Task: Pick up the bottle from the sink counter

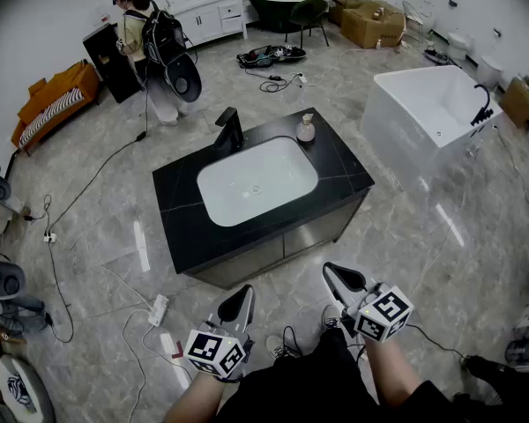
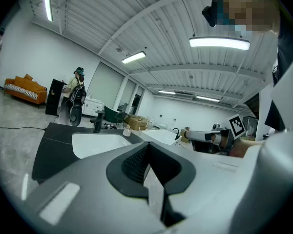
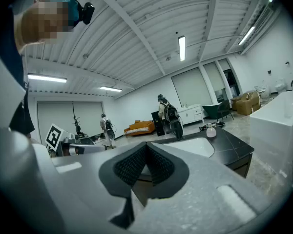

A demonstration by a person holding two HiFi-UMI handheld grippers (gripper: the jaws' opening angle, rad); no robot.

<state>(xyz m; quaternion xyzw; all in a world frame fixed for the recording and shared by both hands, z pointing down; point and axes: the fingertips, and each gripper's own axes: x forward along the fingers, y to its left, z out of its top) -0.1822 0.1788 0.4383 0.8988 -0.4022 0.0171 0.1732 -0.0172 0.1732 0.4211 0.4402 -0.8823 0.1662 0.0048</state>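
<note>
The left gripper (image 1: 236,305) and right gripper (image 1: 342,280) wait at the frame's bottom, jaws closed on nothing. The pump bottle (image 1: 306,128) stands well apart at upper centre on the sink counter (image 1: 181,210), so the reach seems unstarted.

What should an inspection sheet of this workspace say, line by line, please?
Surface: black sink counter with a white basin, which looks dry.
Job's things: bottle upright on the counter's far side, right of the faucet, untouched.
Clutter: nothing seen on the counter.
Claws: left claw and right claw both shut, empty, short of the counter.
Cables: cable and power strip on the floor, left.
Surroundings: white bathtub, orange sofa, a person with a backpack.
</note>
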